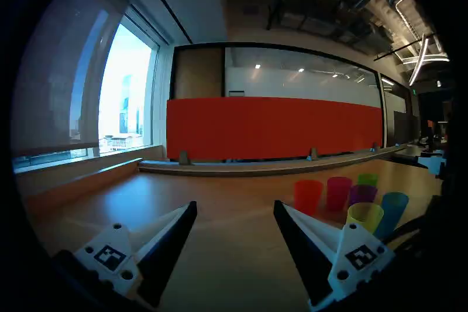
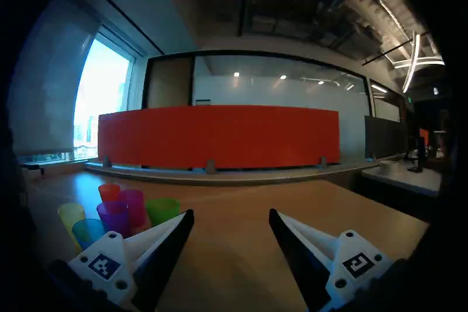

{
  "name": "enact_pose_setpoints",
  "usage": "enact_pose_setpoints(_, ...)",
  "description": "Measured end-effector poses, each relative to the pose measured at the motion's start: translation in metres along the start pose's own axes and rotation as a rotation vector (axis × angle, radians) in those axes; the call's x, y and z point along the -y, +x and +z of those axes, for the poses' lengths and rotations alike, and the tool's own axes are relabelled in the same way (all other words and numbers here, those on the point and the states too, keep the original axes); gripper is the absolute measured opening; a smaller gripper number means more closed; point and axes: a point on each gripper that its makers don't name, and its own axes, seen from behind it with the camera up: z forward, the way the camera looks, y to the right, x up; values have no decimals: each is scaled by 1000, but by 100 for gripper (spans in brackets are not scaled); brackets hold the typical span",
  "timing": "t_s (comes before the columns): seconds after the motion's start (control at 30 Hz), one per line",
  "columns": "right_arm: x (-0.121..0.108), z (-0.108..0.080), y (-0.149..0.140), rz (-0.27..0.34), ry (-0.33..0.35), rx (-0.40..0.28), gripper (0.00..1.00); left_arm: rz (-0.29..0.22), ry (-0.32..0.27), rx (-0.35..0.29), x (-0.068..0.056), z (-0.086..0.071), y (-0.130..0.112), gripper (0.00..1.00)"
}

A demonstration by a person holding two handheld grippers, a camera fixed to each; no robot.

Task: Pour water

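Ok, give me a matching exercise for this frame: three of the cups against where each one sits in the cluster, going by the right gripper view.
Things:
1. yellow cup
2. green cup
3. orange cup

Places in the right gripper view:
A. highest in the picture, at the back of the cluster
B. leftmost of the cluster
C. rightmost of the cluster

Pairs: 1-B, 2-C, 3-A.
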Motion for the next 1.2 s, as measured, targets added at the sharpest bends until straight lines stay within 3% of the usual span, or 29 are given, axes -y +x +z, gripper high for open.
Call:
enact_pose_setpoints(0.57,6,5,1,5,24,7,99,-1,22,-2,8,3,2,97)
enact_pose_setpoints(0.77,16,6,24,19,65,1,99,0,20,-9,9,7,23,97)
enact_pose_setpoints(1.2,15,19,89,-46,86,6,99,54,-41,18,0,17,79,97)
